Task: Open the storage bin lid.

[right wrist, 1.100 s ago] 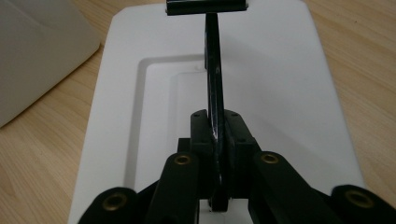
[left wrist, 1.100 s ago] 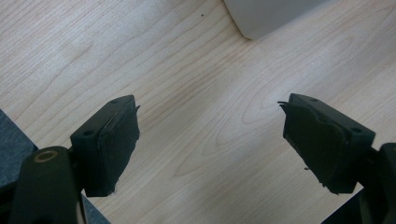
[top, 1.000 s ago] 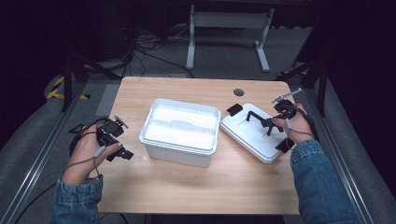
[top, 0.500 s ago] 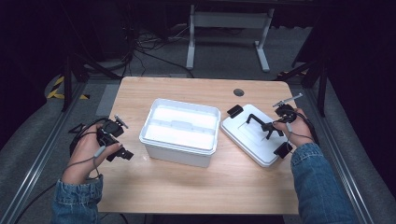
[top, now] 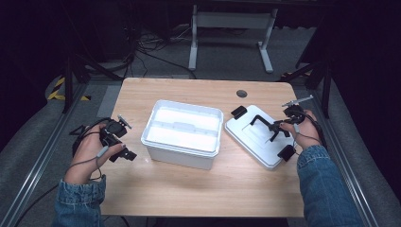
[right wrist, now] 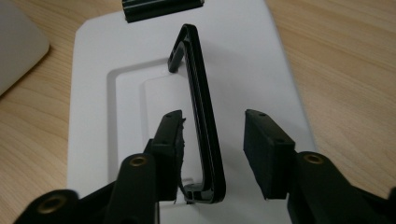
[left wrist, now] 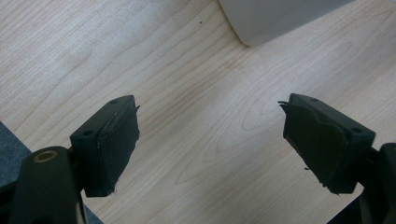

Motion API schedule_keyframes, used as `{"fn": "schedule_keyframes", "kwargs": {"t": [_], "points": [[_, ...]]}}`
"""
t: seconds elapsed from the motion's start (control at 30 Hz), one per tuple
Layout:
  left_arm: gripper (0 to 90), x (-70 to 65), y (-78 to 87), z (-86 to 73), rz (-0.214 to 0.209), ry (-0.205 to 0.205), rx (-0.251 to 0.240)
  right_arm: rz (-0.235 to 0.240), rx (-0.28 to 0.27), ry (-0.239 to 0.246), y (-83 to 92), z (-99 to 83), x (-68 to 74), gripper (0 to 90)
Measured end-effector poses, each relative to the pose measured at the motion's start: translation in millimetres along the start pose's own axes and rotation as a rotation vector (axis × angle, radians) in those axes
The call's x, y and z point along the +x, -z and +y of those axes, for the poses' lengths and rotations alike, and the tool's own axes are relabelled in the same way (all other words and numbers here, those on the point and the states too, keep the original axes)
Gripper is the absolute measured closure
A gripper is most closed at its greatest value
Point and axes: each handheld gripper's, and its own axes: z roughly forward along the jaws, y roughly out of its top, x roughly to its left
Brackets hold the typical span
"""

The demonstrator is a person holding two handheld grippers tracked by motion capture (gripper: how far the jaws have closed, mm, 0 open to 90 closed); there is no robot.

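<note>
A white lid (top: 253, 142) lies flat on the table to the right of an open white box (top: 182, 135). Its black handle (top: 264, 124) stands up from the lid's middle. My right gripper (top: 278, 127) is open, one jaw on each side of that handle (right wrist: 201, 93). In the right gripper view the left pad (right wrist: 169, 135) is almost against the bar, while the right pad (right wrist: 262, 144) stands clear of it. My left gripper (top: 126, 138) hangs open over bare wood left of the box, its jaws wide apart (left wrist: 210, 121) with nothing between them.
Black latches sit at the lid's far end (top: 239, 111) and near end (top: 286, 152). The box's corner (left wrist: 275, 18) is just ahead of my left gripper. The wooden table (top: 189, 189) has free room along its front. A cable hole (top: 241, 93) is at the back.
My right hand has shifted slightly to the right along the lid, with its jaws still astride the handle. The left hand, the box and the lid have stayed put.
</note>
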Motion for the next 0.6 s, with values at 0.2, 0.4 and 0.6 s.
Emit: {"fn": "schedule_keyframes", "kwargs": {"t": [0.2,0.4,0.6], "points": [[19.0,4.8,2.6,-0.3,-0.004,0.012,-0.009,-0.019,-0.038,0.032,13.6,4.0,8.0,50.2],[19.0,4.3,3.9,-3.6,-0.004,0.015,-0.013,-0.009,-0.085,0.079,28.4,7.5,24.9,48.3],[19.0,3.1,5.2,-9.4,0.001,0.025,-0.011,0.030,-0.118,0.138,40.6,8.2,49.9,48.0]]}}
